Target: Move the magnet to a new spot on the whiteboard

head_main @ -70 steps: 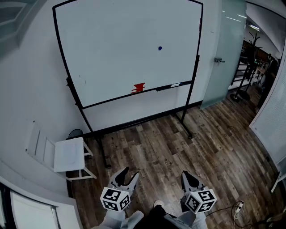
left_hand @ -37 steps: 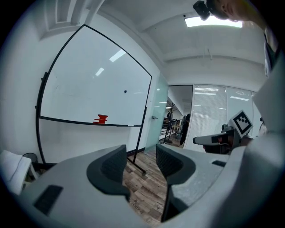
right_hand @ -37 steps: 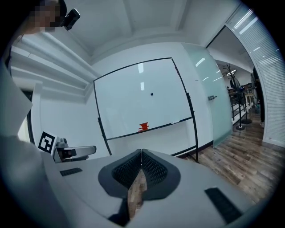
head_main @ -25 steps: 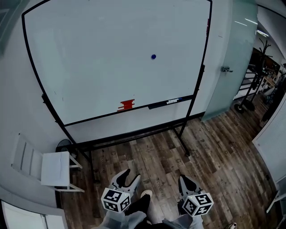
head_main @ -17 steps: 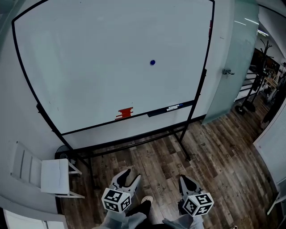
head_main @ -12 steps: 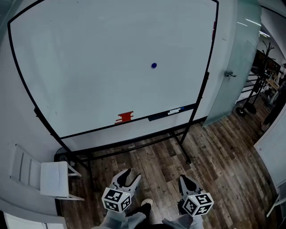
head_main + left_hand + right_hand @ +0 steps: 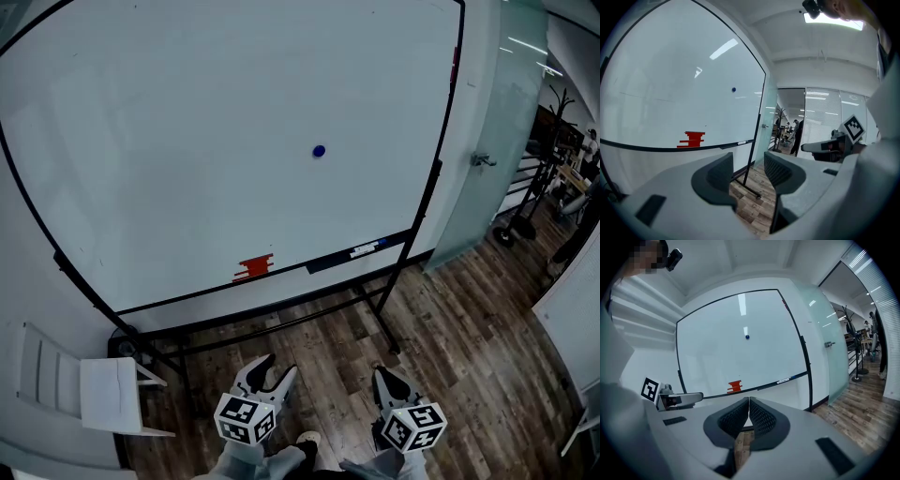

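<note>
A small blue round magnet [image 7: 319, 151] sticks to the large black-framed whiteboard [image 7: 187, 141] right of its middle; it shows too in the left gripper view, magnet [image 7: 733, 89], and the right gripper view, magnet [image 7: 747, 337]. Both grippers hang low near the floor, far from the board. My left gripper [image 7: 273, 367] is open, its jaws apart with nothing between them [image 7: 747, 171]. My right gripper [image 7: 382, 375] is shut, its ribbed pads pressed together on nothing [image 7: 749, 414].
A red eraser [image 7: 254, 268] and a marker [image 7: 366, 250] lie on the board's tray. The stand's feet [image 7: 384, 333] reach out over the wood floor. A white chair [image 7: 108, 394] stands at the left. A frosted glass door [image 7: 497, 141] is at the right.
The whiteboard has grown larger and shifted lower in the head view as the person walks toward it. Both grippers keep their low position and jaw states.
</note>
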Demonstrator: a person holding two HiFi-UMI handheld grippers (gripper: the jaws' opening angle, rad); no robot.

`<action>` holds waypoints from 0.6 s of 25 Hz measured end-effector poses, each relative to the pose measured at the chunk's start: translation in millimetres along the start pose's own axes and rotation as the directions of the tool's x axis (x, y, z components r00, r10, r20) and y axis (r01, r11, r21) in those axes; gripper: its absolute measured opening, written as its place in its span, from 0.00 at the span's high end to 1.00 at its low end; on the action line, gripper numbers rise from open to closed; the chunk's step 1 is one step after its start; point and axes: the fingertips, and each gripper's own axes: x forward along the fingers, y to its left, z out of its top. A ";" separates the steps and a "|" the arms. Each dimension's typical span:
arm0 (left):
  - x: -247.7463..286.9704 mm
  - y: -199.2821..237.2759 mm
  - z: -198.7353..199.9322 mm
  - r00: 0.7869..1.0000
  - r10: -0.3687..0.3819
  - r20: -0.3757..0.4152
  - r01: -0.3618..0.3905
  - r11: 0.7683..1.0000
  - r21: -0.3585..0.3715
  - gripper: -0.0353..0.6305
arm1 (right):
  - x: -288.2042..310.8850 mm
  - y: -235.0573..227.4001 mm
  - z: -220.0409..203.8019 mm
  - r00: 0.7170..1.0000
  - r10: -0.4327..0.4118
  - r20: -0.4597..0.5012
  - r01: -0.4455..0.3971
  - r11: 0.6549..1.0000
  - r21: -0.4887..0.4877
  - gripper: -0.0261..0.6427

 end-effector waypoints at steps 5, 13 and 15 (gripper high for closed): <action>30.5 20.3 5.5 1.000 -0.010 0.000 0.010 1.000 0.003 0.64 | 30.8 -13.4 7.8 1.000 -0.006 0.003 0.006 1.000 -0.003 0.92; 74.3 44.6 17.4 0.999 -0.033 0.004 0.033 0.999 0.015 0.64 | 69.8 -36.5 23.6 0.999 -0.035 0.026 0.035 0.999 -0.002 0.92; 81.5 48.3 16.9 0.999 -0.041 0.002 0.041 0.999 0.015 0.64 | 75.8 -40.0 21.8 0.999 -0.043 0.025 0.043 0.999 0.005 0.92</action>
